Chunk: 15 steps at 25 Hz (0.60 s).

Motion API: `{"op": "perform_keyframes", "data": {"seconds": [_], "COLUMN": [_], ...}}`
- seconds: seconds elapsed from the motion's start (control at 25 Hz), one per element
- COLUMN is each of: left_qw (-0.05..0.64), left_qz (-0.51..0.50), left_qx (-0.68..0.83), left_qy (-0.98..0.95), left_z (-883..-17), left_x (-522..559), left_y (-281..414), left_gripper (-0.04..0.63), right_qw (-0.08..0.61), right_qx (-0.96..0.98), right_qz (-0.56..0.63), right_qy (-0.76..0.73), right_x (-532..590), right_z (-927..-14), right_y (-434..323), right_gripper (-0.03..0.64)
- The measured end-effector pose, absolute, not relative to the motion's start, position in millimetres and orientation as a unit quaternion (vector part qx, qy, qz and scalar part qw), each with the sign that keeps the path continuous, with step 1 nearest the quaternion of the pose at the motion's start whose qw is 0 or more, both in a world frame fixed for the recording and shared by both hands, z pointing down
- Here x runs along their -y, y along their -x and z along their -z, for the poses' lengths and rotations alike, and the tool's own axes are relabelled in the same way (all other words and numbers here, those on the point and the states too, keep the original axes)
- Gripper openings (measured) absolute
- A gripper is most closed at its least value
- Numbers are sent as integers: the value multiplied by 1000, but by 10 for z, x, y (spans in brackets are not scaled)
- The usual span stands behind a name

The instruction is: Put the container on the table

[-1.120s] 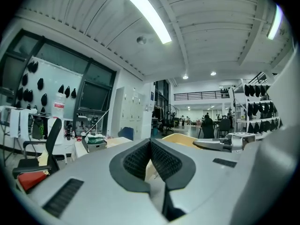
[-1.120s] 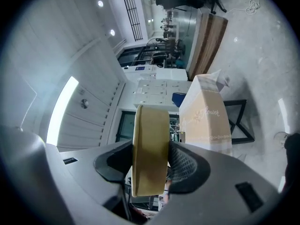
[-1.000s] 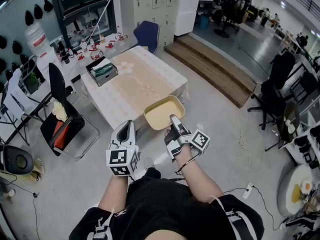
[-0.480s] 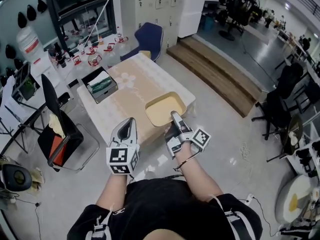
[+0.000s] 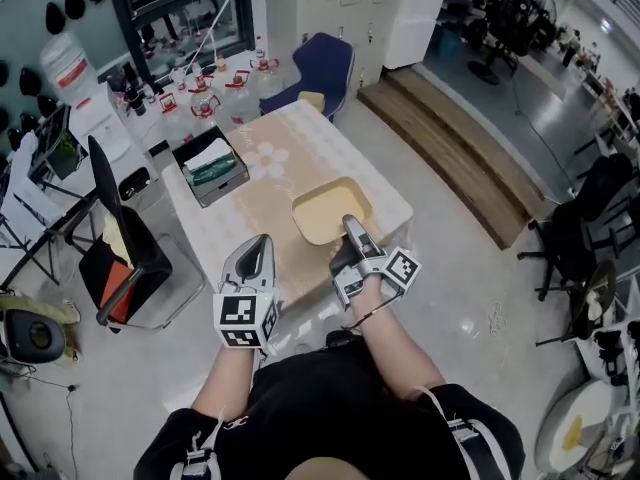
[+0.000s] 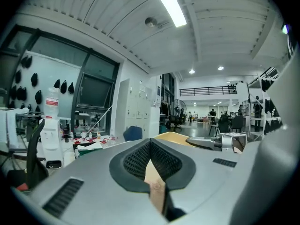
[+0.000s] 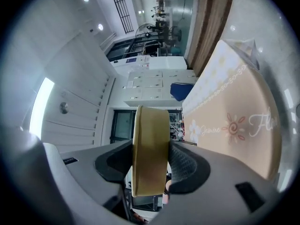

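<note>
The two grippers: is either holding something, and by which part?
The right gripper clamps the yellow container by the side wall nearest the person. The left gripper is shut and empty.

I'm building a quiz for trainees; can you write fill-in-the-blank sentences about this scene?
The right gripper holds a yellow ___.
The left gripper is ___, gripping nothing.
The black box sits on the ___.
Missing: container; shut; table.
</note>
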<state>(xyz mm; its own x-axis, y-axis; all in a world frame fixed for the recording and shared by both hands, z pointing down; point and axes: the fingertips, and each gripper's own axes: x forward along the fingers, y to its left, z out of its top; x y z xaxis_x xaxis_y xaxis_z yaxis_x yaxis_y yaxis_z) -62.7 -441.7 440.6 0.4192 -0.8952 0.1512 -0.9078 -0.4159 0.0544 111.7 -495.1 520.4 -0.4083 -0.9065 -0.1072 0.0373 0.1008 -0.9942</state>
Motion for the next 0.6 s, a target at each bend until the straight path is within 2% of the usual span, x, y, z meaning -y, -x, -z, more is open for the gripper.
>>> {"op": "perform_keyframes", "data": {"seconds": [0.32, 0.6], "left_qw": [63, 63], "left_qz": [-49, -46], "left_qx": [575, 601], "left_qy": [-815, -795], "left_z": [-4457, -4542], "left_x": [4940, 5200], "left_y": [719, 656], "left_gripper": [12, 12], "right_qw": [376, 348], "right_qx": [-640, -623], "right_qz": [580, 618], "right_qy": [335, 331], "right_x": [5818, 6466], "right_z": [-5404, -6061], "right_y": [-972, -983], "right_gripper": [236, 236]}}
